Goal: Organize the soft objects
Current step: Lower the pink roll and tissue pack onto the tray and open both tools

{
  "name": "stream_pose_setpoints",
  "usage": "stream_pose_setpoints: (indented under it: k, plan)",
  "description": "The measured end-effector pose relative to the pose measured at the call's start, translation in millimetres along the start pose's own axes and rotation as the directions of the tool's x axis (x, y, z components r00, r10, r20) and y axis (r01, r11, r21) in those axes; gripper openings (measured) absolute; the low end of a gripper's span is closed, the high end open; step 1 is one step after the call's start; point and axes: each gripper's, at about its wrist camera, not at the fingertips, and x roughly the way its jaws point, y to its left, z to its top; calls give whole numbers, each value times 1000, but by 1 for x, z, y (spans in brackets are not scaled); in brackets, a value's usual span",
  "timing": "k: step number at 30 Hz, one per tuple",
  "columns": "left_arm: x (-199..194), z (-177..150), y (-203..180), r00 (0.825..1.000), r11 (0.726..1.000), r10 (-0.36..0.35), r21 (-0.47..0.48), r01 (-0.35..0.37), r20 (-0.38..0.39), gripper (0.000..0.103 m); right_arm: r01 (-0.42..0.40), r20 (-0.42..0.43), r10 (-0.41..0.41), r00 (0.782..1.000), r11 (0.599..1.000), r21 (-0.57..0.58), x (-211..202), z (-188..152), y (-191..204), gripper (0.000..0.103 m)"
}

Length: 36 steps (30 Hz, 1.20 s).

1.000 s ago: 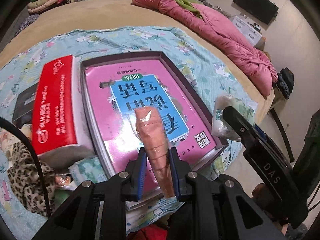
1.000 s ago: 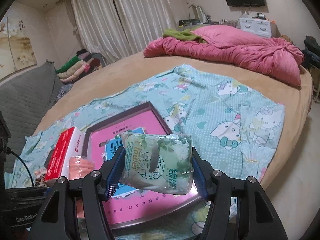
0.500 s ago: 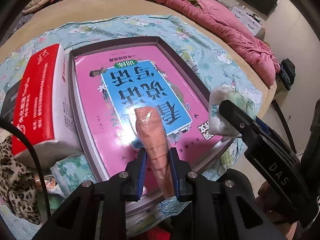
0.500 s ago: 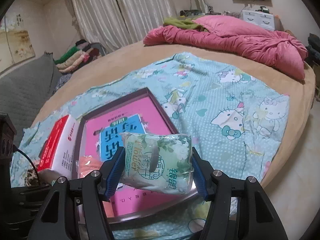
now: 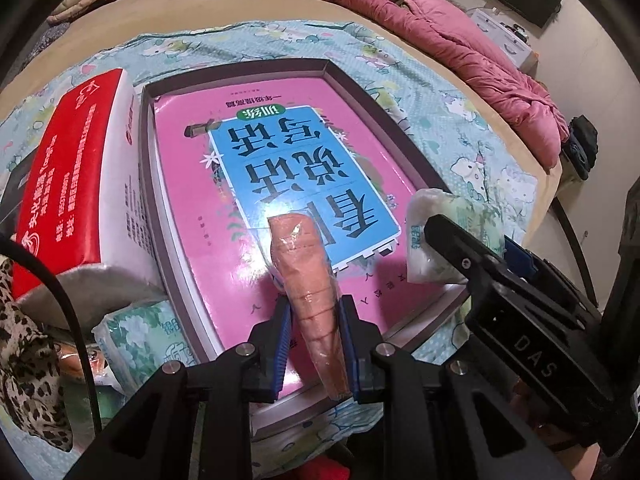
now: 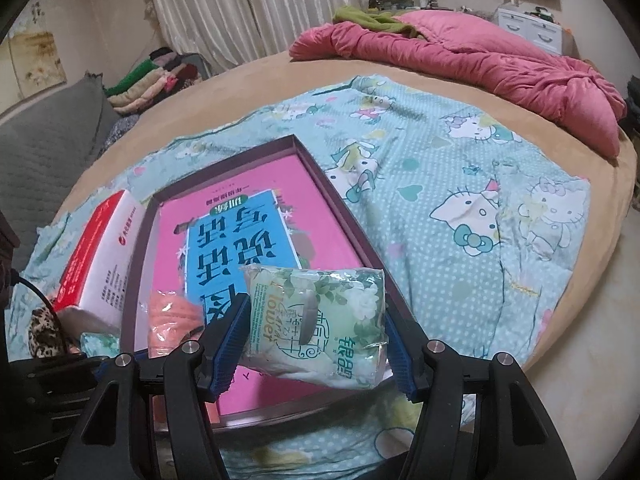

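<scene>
My left gripper pinches the orange roll (plastic-wrapped); my right gripper clasps the tissue pack above the tray's near edge.

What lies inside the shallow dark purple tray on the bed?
The shallow dark purple tray holds a pink book with a blue title panel, covering nearly its whole floor; anything beneath is hidden.

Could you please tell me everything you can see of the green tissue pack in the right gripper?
The tissue pack is a soft, pillow-like packet in glossy clear plastic, printed with white flowers, green leaves and green lettering. The right gripper is shut on it, blue pads pressing its two short ends. It hangs slightly tilted above the near corner of the tray, touching nothing else visible.
</scene>
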Motion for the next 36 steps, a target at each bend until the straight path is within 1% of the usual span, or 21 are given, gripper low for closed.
stream_pose_setpoints:
  k: [7,13,20,23,25,26,30,31,36]
  plan:
    - [4,-1,5,1000,1000,3,-20,-3,-7,23,-8,-53,5,999,999,-48,13,-4,9,65]
    - [5,-2,5,1000,1000,4,-25,-4,-9,23,14,-80,-17,997,999,-42,20,-6,8,65]
    - [4,-2,5,1000,1000,3,-21,-3,-7,23,44,-86,-47,995,998,-41,20,-6,7,66]
    - [3,-2,4,1000,1000,1,-17,-1,-9,24,57,-84,-59,995,998,-34,20,-6,5,70]
    - [3,-2,4,1000,1000,-1,-14,0,-9,25,62,-78,-64,995,998,-28,18,-5,4,71]
    - [3,-2,3,1000,1000,0,-13,0,-9,27,61,-71,-63,996,998,-23,17,-5,3,71]
    - [2,-2,3,1000,1000,-2,-12,2,-10,38,62,-42,-62,997,998,-5,11,-3,0,74]
    - [1,-2,3,1000,1000,-2,-11,2,-8,39,61,-35,-61,998,998,0,10,-2,-1,74]
    - [-3,-3,1,1000,1000,2,-8,-2,-2,52,60,-22,-59,998,998,7,8,-1,-2,74]
